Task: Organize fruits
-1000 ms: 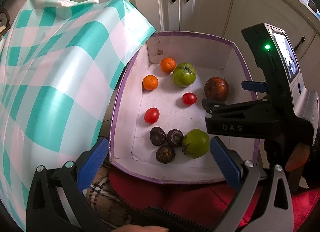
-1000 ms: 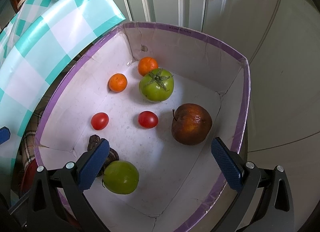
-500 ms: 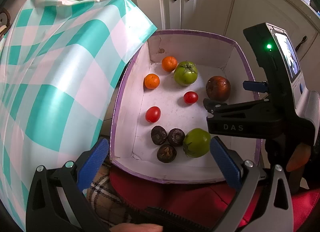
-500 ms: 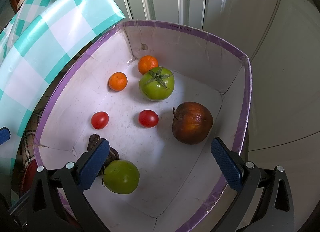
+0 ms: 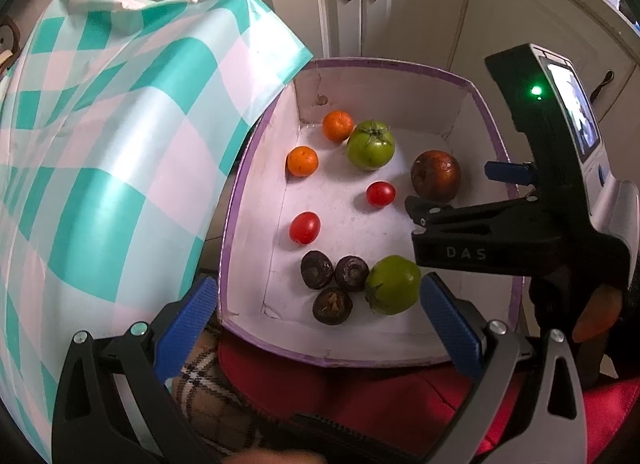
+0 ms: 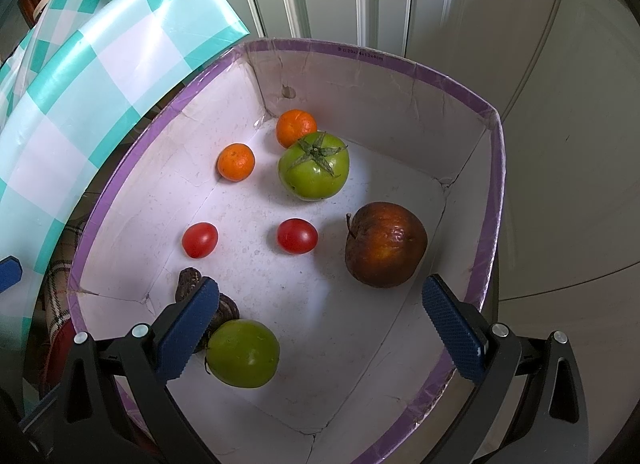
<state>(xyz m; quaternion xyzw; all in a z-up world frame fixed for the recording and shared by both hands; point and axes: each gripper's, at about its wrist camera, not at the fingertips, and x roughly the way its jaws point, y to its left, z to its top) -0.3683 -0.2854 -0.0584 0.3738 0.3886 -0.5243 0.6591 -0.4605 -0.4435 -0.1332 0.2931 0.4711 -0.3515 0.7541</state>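
Left wrist view: the left gripper [image 5: 316, 312] is open and empty before the purple-rimmed box [image 5: 228, 224]. Checked cloth [image 5: 100, 144] hangs at left. Inside lie two mandarins [image 6: 236, 162], three dark fruits [image 5: 332, 284], two green tomatoes [image 6: 314, 172], then a brown apple [image 6: 386, 244]. The right gripper [image 6: 320, 322] (open too) hovers above the floor's free middle.
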